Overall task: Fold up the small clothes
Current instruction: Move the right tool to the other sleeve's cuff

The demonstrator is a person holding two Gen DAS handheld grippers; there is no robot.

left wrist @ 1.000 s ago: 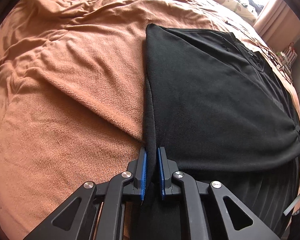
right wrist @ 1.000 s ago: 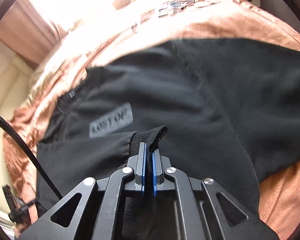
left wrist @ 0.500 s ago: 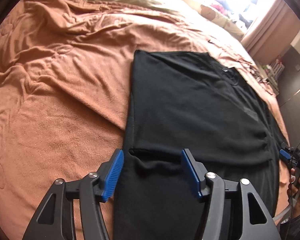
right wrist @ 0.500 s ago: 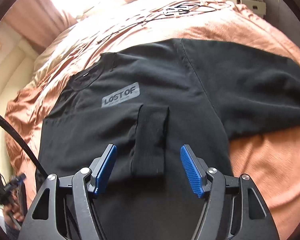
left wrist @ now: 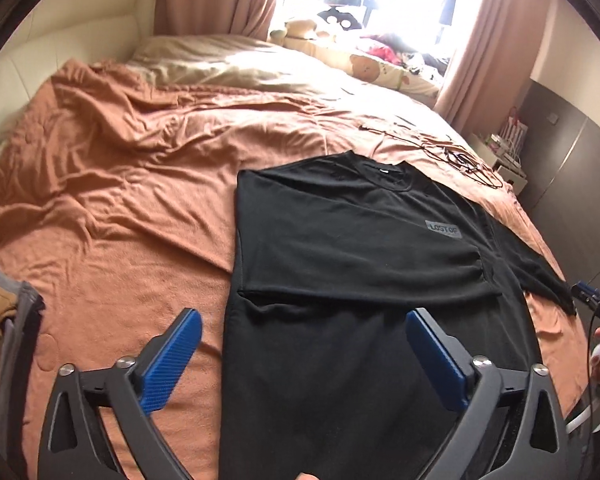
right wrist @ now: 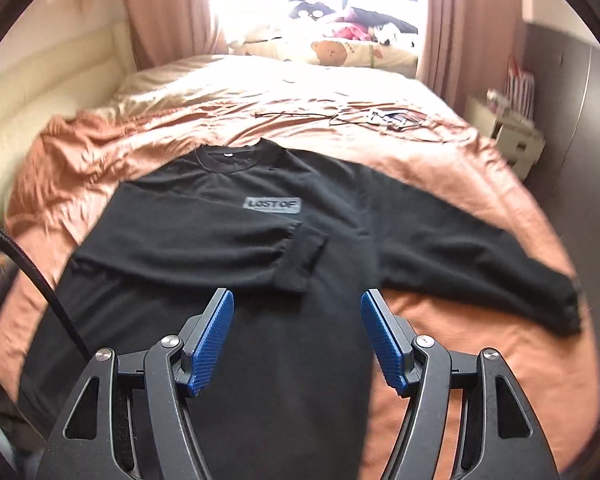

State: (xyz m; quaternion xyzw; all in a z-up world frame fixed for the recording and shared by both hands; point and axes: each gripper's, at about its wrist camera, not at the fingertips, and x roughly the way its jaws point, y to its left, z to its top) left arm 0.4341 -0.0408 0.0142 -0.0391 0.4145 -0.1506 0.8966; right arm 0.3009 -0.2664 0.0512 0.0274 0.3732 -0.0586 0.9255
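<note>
A black long-sleeved sweatshirt [left wrist: 340,264] with a grey "LOST OF" patch lies flat on the orange bed cover; it also shows in the right wrist view [right wrist: 260,272]. Its left sleeve [right wrist: 204,248] is folded across the chest, cuff near the middle. The other sleeve [right wrist: 480,264] lies stretched out to the right. My left gripper [left wrist: 303,344] is open and empty, raised above the shirt's lower left part. My right gripper [right wrist: 297,328] is open and empty, raised above the shirt's lower middle, just short of the folded cuff.
The orange blanket [left wrist: 120,200] covers the bed, rumpled at the left. Cables [left wrist: 460,156] lie beyond the collar, and show in the right wrist view [right wrist: 380,118]. Pillows and soft toys [right wrist: 332,48] sit by the window. A stack of folded clothes [left wrist: 8,320] is at the left edge.
Both grippers opened and let go of the left sleeve, which now lies folded across the chest. Both have pulled back and up, away from the shirt.
</note>
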